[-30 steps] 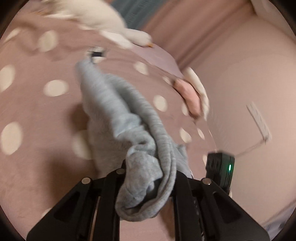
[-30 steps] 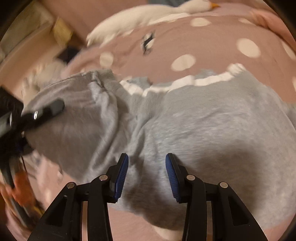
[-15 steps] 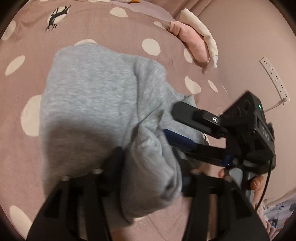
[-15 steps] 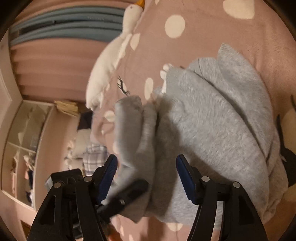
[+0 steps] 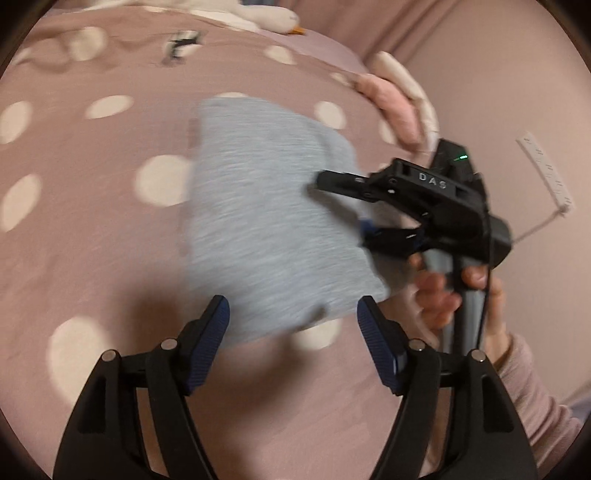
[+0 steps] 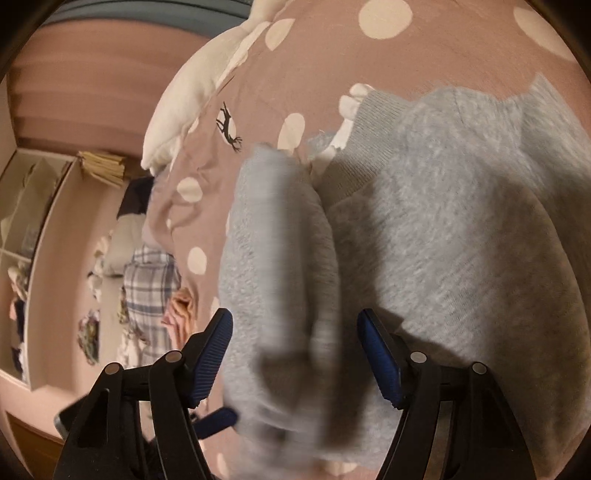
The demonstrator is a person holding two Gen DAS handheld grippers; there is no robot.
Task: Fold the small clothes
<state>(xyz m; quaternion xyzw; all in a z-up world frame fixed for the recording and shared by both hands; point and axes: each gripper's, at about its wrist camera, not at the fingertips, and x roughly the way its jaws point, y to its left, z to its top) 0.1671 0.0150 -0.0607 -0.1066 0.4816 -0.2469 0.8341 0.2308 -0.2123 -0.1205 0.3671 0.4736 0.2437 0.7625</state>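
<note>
Mid-fold: grey sweater [image 5: 273, 229] lying on spotted bedspread [image 5: 92, 236]. Left gripper [image 5: 293, 325] opening, empty; right gripper [image 6: 295, 343] closing around a loose fold, not pinching. Next, probably: press flat.

- Pink bedspread [image 5: 92, 240] with pale dots and a small deer print [image 6: 231, 127].
- White plush goose [image 5: 258, 16] at the far edge.
- Plaid cloth [image 6: 149, 280] beside the bed.
- Wall power strip [image 5: 546, 168].
</note>
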